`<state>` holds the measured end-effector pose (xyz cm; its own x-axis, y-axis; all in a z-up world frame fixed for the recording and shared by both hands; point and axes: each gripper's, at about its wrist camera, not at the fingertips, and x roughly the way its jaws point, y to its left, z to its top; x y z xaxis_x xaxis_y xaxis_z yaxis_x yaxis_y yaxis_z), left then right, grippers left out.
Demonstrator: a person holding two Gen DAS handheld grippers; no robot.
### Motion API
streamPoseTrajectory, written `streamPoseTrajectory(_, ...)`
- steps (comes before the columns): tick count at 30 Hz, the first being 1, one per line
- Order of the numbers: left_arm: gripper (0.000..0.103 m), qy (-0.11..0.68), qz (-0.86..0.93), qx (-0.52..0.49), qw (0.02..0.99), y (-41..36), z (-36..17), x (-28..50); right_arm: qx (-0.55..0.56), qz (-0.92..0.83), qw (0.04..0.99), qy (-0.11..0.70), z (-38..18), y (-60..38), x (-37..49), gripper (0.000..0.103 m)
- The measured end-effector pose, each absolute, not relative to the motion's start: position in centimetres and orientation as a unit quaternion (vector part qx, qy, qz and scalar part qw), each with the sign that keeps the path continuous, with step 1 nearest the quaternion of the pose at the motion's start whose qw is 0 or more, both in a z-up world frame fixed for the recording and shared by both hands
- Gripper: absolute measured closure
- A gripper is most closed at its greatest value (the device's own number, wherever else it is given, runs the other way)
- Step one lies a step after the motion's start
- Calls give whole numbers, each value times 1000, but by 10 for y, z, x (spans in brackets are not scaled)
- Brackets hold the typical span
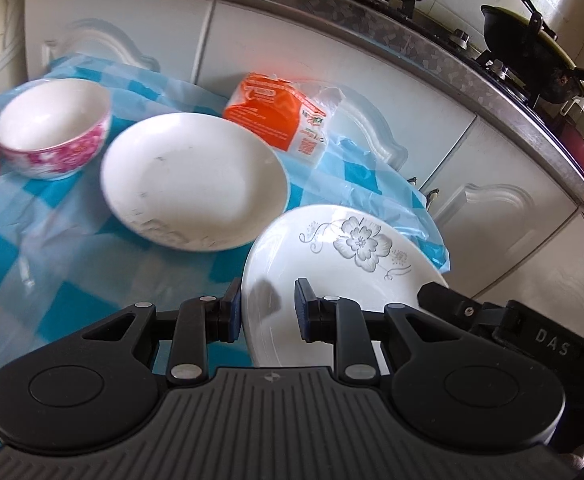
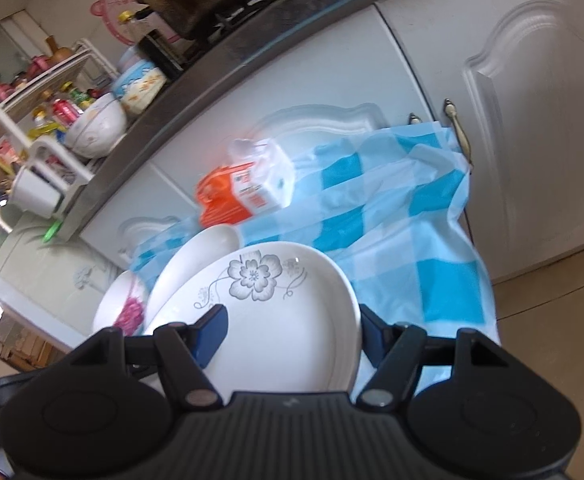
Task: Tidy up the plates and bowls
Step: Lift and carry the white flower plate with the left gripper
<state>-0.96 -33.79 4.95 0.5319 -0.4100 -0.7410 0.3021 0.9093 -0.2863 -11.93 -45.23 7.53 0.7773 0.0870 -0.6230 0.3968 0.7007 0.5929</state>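
Gripping flowered plate (image 1: 344, 264), both hand-held grippers | left view only: pink bowl (image 1: 54, 132)

Both black tongs tilt downward: the left tongs (image 1: 267, 307) pinch narrowly across a rim, the right tongs (image 2: 292, 330) straddle wider, blue pads (image 2: 211, 334) gripping.

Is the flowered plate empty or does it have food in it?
Empty: the flowered plate shows only bare white glaze and its grey flower print in both wrist views.

We see white panelled cabinet doors (image 2: 532, 128) under a grey steel-edged counter (image 1: 432, 46), beige floor tiles (image 2: 552, 320).
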Motion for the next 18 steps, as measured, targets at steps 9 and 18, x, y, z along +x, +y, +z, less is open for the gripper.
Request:
streamPoseTrajectory(9,78,435,-187,-52,879,-295,74,-49,352,-36,875,330,103,-411,-142,34)
streamPoseTrajectory(18,77,445,-159,-38,881,-266,81,-86,319,12,881,348,116,-374,-162,34)
